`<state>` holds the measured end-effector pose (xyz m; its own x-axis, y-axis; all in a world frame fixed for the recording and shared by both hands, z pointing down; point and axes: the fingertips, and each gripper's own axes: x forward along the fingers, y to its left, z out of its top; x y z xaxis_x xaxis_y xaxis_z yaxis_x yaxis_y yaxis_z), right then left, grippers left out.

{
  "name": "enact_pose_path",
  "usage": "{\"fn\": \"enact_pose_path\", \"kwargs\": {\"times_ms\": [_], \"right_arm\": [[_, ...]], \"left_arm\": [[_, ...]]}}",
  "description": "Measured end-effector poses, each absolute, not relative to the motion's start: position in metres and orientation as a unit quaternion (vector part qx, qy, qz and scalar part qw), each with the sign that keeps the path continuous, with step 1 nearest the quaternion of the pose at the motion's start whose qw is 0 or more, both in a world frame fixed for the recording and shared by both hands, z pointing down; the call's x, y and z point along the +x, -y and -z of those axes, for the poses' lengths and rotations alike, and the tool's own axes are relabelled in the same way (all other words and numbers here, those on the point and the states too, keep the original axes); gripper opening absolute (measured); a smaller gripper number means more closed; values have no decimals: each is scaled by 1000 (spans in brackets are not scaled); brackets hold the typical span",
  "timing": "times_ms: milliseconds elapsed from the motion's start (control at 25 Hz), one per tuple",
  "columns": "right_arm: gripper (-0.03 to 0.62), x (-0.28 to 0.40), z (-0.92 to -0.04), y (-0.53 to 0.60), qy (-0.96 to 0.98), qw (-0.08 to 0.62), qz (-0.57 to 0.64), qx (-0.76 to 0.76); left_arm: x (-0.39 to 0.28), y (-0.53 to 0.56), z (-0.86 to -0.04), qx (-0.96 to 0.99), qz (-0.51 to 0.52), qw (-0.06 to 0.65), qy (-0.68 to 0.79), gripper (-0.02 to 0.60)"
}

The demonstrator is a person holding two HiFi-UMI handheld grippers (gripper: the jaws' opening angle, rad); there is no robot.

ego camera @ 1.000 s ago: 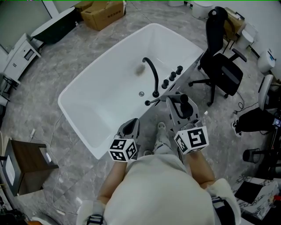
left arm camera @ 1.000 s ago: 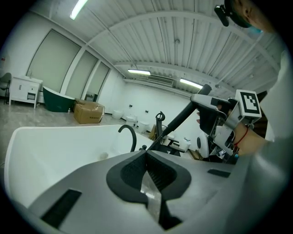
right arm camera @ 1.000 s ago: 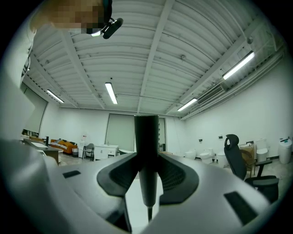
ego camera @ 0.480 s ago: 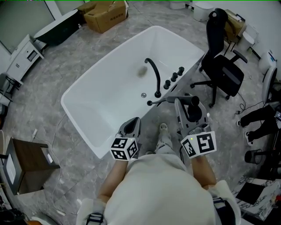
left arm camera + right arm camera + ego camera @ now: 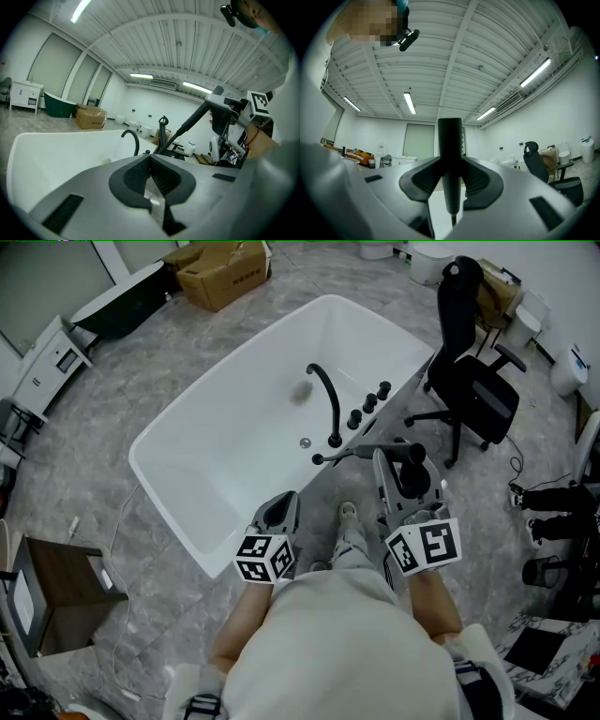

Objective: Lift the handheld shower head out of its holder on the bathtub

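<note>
Right gripper view: your right gripper (image 5: 451,176) clamps the shower head (image 5: 450,150), tilted up; head view shows it beside the bathtub (image 5: 206,456); left gripper (image 5: 151,174) clenched empty

Pale cream top (image 5: 328,652); grey left gripper (image 5: 281,506), right gripper (image 5: 398,458), black-and-white marker cubes (image 5: 263,558).

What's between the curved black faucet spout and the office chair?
The head view shows three black knobs in a row on the bathtub rim between them.
</note>
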<state>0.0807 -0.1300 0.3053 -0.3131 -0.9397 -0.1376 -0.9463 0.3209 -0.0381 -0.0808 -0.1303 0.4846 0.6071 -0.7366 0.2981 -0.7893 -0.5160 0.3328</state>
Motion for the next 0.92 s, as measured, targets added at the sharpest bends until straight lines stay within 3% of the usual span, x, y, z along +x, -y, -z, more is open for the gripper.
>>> {"fn": "enact_pose_path", "kwargs": {"times_ms": [920], "right_arm": [[141,83,-305,134,-813,67,-19,-579]], "left_arm": [[-79,133,-490,864,-60,233,443,20]]}}
